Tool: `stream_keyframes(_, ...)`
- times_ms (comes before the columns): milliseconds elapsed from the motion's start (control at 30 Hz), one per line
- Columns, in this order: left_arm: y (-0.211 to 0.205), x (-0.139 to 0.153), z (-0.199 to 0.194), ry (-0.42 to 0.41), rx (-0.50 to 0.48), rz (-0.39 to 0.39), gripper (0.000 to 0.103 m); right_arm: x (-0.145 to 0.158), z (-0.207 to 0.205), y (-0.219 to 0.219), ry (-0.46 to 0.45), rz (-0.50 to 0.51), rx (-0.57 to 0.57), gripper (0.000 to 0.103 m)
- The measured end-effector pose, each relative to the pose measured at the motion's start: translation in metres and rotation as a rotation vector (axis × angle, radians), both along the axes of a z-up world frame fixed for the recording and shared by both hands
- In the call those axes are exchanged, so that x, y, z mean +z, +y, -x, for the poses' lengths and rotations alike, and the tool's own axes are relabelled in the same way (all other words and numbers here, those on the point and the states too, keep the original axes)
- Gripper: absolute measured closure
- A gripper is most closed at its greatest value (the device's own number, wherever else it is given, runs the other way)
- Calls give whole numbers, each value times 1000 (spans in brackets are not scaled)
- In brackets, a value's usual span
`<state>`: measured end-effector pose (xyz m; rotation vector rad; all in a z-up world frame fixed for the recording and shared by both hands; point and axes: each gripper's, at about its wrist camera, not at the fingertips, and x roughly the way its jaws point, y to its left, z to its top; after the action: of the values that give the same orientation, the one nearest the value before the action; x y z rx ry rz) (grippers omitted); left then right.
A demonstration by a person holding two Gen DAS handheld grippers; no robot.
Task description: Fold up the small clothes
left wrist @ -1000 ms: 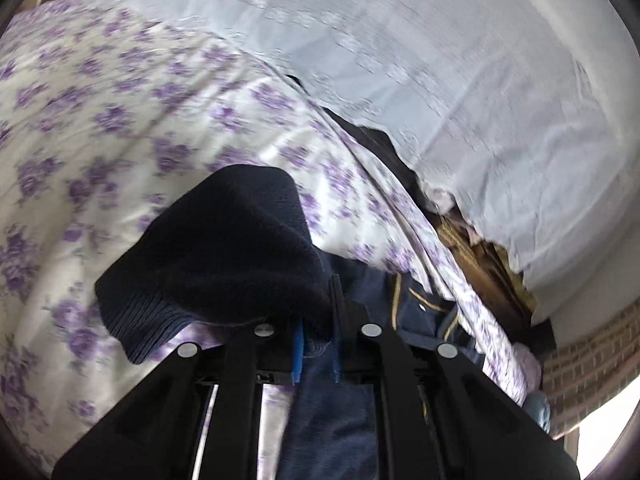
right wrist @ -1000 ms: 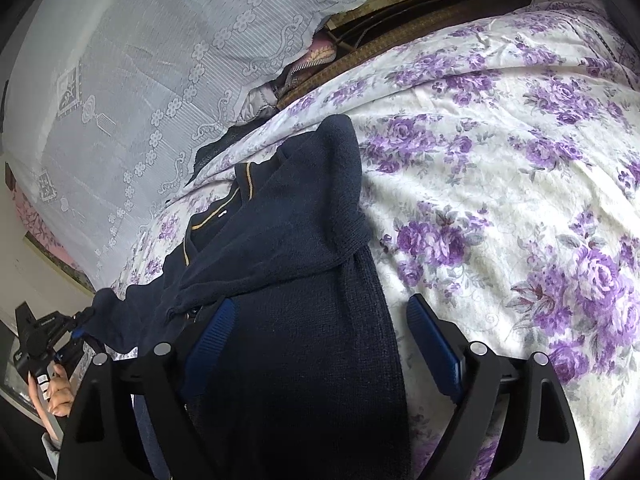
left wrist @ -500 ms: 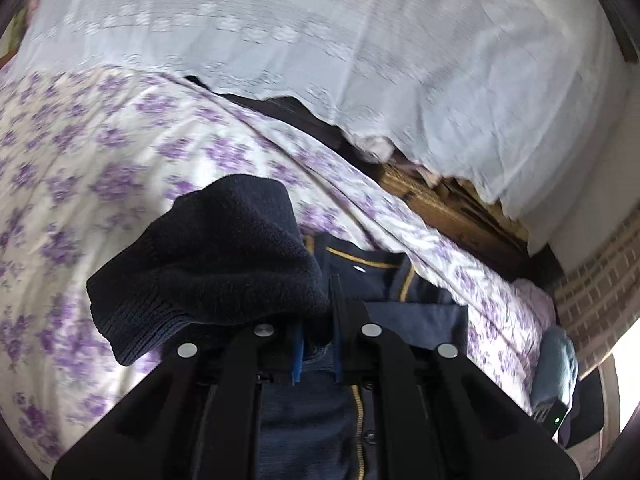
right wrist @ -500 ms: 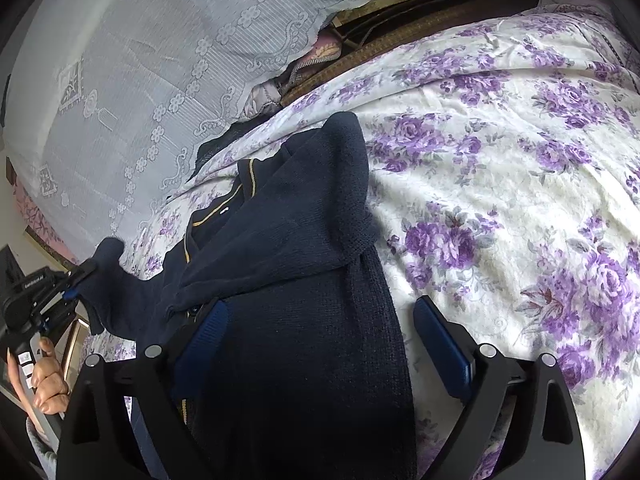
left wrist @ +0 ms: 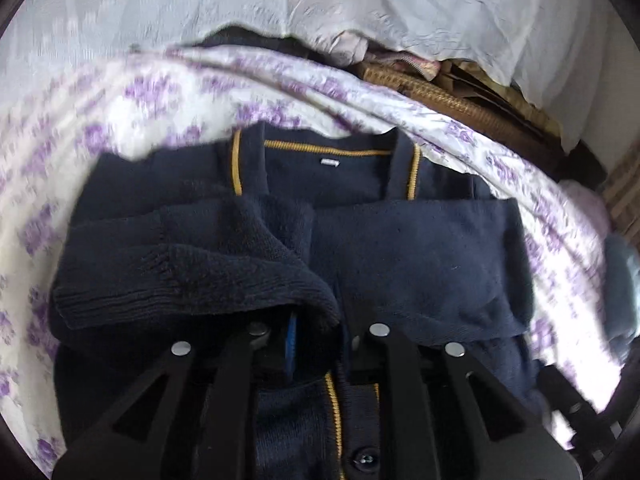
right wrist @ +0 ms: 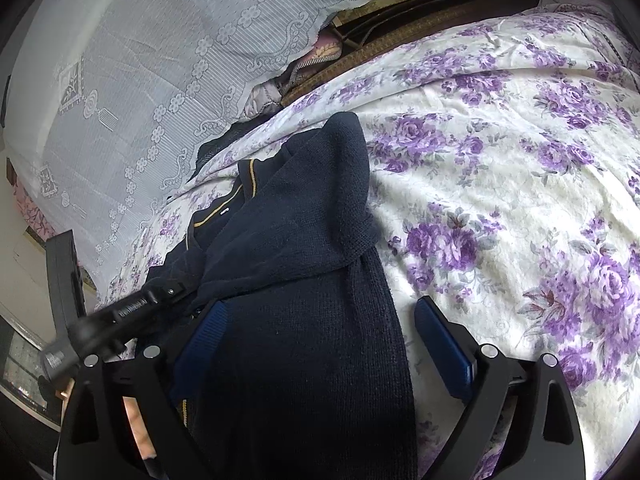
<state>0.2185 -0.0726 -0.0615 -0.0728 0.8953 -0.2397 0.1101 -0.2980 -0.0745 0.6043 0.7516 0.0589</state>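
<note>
The left gripper (left wrist: 316, 336) is clamped on the cardigan's sleeve (left wrist: 192, 272), apparently to fold it across the cardigan (right wrist: 304, 320) ahead, while the right gripper (right wrist: 320, 344) hangs apart above.

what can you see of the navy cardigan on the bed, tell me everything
The cardigan is dark navy knit with yellow piping along the collar and front edge, a small white neck label and a dark button low on the front. It lies face up on the floral bedsheet. One sleeve is already folded across the chest; the other sleeve's ribbed cuff is pinched in the left gripper, held over the body. The right gripper is open, its fingers either side of the lower body.
</note>
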Motion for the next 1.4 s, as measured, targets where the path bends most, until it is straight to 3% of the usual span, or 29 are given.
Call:
stream_keyframes(33,-4,2,3,-6,-8,-25,46,0,0,0,0,0,0,7)
stream_keyframes(100,-6,9,14,-47,-11,-53,19,0,0,0,0,-1,1,7)
stream_keyframes(200,-8,30,35,-116,-76,-95,10,0,-1,-1,-1,-4,3,8)
stream_keyframes(267,2,48,46,-145,-115,-105,7,0,-1,-1,-1,-4,2,8)
stream_keyframes(333,21,64,49,-174,-77,-107,5,0,-1,-1,-1,-4,2,8)
stream_keyframes(400,49,77,45,-184,-6,-98,5,2,-1,-1,-2,4,0,9)
stream_keyframes(467,92,83,36,-179,123,-80,5,8,1,4,-8,37,0,16)
stream_keyframes(500,107,81,31,-170,174,-74,5,14,2,10,-25,66,20,23)
stream_keyframes(600,164,56,10,-68,339,1,5,40,12,47,-124,223,132,31)
stream_keyframes(667,192,26,-8,28,405,64,5,54,19,81,-179,331,226,31)
stream_keyframes(767,201,-1,-26,115,411,57,5,68,23,132,-232,481,331,31)
stream_keyframes(867,183,-9,-31,78,397,-99,5,78,17,190,-266,653,434,31)
stream_keyframes(967,182,-15,-32,83,398,-133,4,76,-4,242,-267,821,510,32)
stream_keyframes(1067,185,-11,-31,80,402,-101,4,65,-32,269,-219,866,550,32)
stream_keyframes(1200,187,-7,-30,80,393,-75,4,48,-58,292,-183,956,564,42)
stream_keyframes(1367,188,-9,-34,96,404,-80,4,40,-79,295,-141,907,589,54)
stream_keyframes(1400,190,-9,-35,97,409,-78,4,38,-80,294,-136,898,591,63)
